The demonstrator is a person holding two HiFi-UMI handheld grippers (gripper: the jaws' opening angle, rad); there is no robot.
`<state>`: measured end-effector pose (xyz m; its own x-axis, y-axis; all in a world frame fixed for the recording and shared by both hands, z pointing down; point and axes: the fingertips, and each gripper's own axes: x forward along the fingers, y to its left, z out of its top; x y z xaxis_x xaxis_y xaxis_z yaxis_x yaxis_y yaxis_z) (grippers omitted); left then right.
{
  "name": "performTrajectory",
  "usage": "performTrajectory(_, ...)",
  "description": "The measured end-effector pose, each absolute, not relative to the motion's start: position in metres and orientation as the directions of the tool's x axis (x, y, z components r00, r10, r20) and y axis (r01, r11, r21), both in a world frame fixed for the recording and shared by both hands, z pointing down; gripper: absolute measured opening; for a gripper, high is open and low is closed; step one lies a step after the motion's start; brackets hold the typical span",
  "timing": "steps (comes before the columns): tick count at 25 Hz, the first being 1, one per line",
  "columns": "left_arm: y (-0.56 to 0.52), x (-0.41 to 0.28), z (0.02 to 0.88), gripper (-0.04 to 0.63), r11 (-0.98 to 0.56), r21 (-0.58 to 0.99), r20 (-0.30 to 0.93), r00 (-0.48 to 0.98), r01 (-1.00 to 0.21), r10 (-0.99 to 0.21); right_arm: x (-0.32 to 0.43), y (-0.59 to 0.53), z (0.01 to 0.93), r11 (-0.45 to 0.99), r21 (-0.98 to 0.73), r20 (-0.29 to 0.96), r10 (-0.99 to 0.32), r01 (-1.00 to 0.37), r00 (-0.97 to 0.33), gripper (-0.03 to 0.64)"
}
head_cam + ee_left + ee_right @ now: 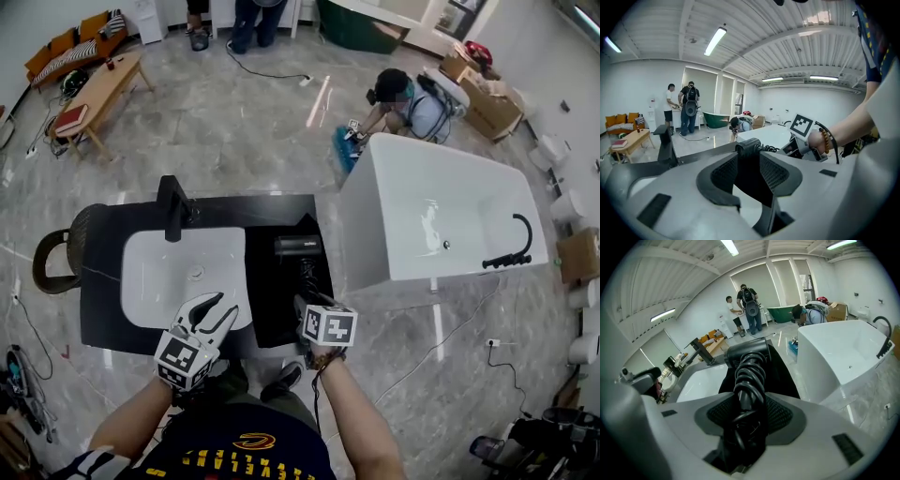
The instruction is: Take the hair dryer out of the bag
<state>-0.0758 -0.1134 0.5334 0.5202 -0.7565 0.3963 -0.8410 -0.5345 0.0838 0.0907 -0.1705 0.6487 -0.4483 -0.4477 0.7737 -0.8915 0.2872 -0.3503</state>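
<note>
The black hair dryer point(298, 247) lies over the black bag point(272, 305) on the right part of the dark counter. Its handle, wrapped in coiled cord, points toward me. My right gripper point(307, 302) is shut on that wrapped handle; in the right gripper view the cord coils point(749, 376) run up from between the jaws of the right gripper point(745, 420) to the dryer's head point(746, 351). My left gripper point(212, 313) hangs open over the sink's front edge, left of the bag. Through the left gripper point(747, 185) I see the dryer's head point(748, 145) ahead, untouched.
A white sink point(155, 281) with a black faucet point(173, 208) fills the counter's left half. A white bathtub point(469, 202) stands close on the right. A person point(405, 101) crouches beyond it. A wooden table point(98, 89) and a dark round chair point(56, 261) are at left.
</note>
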Motion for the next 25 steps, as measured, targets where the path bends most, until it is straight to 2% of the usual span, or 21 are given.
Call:
performTrajectory(8, -0.118, -0.094, 0.535, 0.146, -0.502, 0.092, 0.401, 0.494, -0.860, -0.772, 0.083, -0.179, 0.669, 0.286, -0.306, 0.810, -0.424, -0.908, -0.406, 0.198)
performTrajectory(14, -0.124, -0.098, 0.540, 0.146, -0.501, 0.099, 0.407, 0.494, -0.860, -0.768, 0.079, -0.178, 0.694, 0.292, -0.327, 0.802, -0.418, -0.899, -0.427, 0.198)
performTrajectory(25, -0.129, -0.091, 0.542, 0.146, -0.523, 0.101, 0.408, 0.514, -0.847, -0.754, 0.084, -0.168, 0.704, 0.376, -0.175, 0.867, -0.378, -0.910, -0.323, 0.199)
